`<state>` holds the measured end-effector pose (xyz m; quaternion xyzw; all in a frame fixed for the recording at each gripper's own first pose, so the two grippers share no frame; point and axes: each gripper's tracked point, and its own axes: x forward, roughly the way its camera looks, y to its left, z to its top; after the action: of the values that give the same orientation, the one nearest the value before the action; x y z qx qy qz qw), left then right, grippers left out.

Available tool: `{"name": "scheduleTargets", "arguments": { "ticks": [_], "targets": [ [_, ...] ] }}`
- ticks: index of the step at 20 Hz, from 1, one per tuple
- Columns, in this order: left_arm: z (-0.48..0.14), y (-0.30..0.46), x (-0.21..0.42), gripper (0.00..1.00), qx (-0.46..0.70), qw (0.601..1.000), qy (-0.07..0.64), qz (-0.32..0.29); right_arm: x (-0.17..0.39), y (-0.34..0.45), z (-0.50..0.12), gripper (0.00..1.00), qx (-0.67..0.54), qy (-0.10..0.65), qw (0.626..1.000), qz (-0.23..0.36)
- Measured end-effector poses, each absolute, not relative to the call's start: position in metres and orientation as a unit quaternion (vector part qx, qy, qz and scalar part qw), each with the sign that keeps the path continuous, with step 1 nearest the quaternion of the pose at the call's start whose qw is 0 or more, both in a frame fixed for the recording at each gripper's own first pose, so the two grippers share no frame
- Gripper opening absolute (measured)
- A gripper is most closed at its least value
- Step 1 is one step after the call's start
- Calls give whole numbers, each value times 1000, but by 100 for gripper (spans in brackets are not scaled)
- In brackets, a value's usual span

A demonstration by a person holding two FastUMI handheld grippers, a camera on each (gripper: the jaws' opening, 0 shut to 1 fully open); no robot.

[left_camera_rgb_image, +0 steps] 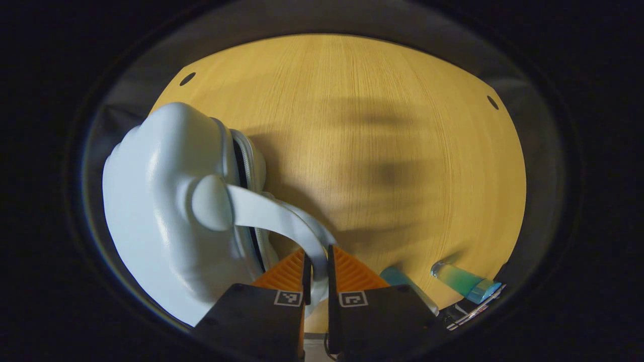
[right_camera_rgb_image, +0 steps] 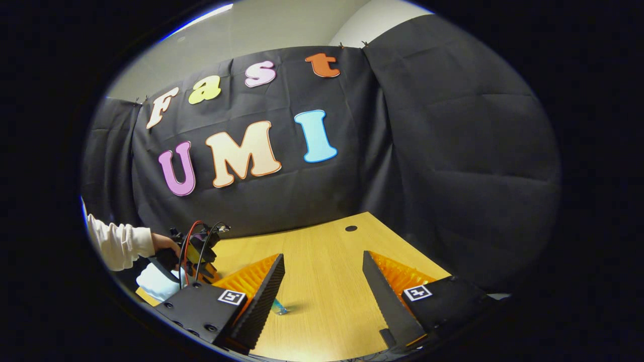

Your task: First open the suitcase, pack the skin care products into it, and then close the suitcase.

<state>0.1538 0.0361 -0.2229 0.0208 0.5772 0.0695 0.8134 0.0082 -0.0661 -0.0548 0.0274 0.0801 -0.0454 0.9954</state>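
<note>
Suitcase: one pale blue hard-shell suitcase (left_camera_rgb_image: 151, 211) on the wooden surface (left_camera_rgb_image: 362, 125), at the left of the left gripper view; its zip seam gapes a little, showing a dark slit along the edge. In the right gripper view a bit of the same pale shell (right_camera_rgb_image: 156, 284) shows at the far left edge of the surface.
Handle: one pale blue strap handle (left_camera_rgb_image: 282, 218) arches from a round boss on the shell toward the camera.
Left tool: the left tool (left_camera_rgb_image: 317, 271) has its two fingers drawn in close on the handle, one on each side, pressing it. In the right gripper view it shows farther off (right_camera_rgb_image: 193, 251), held by a hand (right_camera_rgb_image: 166, 244) in a light sleeve (right_camera_rgb_image: 118, 244), with red and black wires looping over it.
Skin care products: two counted in the left gripper view, a teal tube (left_camera_rgb_image: 402, 279) just beside the fingers and a green-to-blue tube (left_camera_rgb_image: 465, 281) near it, both lying on the surface. One small bluish item (right_camera_rgb_image: 279, 307) lies between the fingers in the right gripper view.
Right tool: the right tool (right_camera_rgb_image: 324, 286) stands wide apart over bare surface, holding nothing.
Writing: none readable on the products; square coded markers sit on the tool bodies.
Surface: light wood grain with small dark round holes near its corners (left_camera_rgb_image: 187, 79).
Room: black cloth wall (right_camera_rgb_image: 427, 151) behind the surface, a pale wall above it.
</note>
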Motion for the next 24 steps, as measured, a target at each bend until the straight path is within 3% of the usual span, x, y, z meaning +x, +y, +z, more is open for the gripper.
{"name": "scheduleTargets", "arguments": {
  "ticks": [1,2,6,7,12,13,14,24],
  "targets": [
    [-223,37,155,11,27,814,577,68,9,-66,-54,94,29,80,995,-45],
    [-223,37,154,10,33,814,577,65,9,-66,-55,98,31,81,995,-44],
    [-218,32,154,7,17,820,570,53,12,-66,-60,94,30,87,995,-42],
    [-214,31,154,6,13,822,567,50,12,-65,-60,98,29,88,995,-40],
    [-194,22,152,3,-13,838,543,41,15,-56,-63,98,29,93,995,-22],
    [-186,20,151,3,-27,842,538,35,16,-55,-63,94,28,94,995,-19],
    [-178,18,149,3,-38,847,530,30,17,-54,-63,98,27,94,995,-16],
    [-47,59,125,3,-104,900,423,26,25,-10,-65,98,34,91,994,44]
  ]
}}
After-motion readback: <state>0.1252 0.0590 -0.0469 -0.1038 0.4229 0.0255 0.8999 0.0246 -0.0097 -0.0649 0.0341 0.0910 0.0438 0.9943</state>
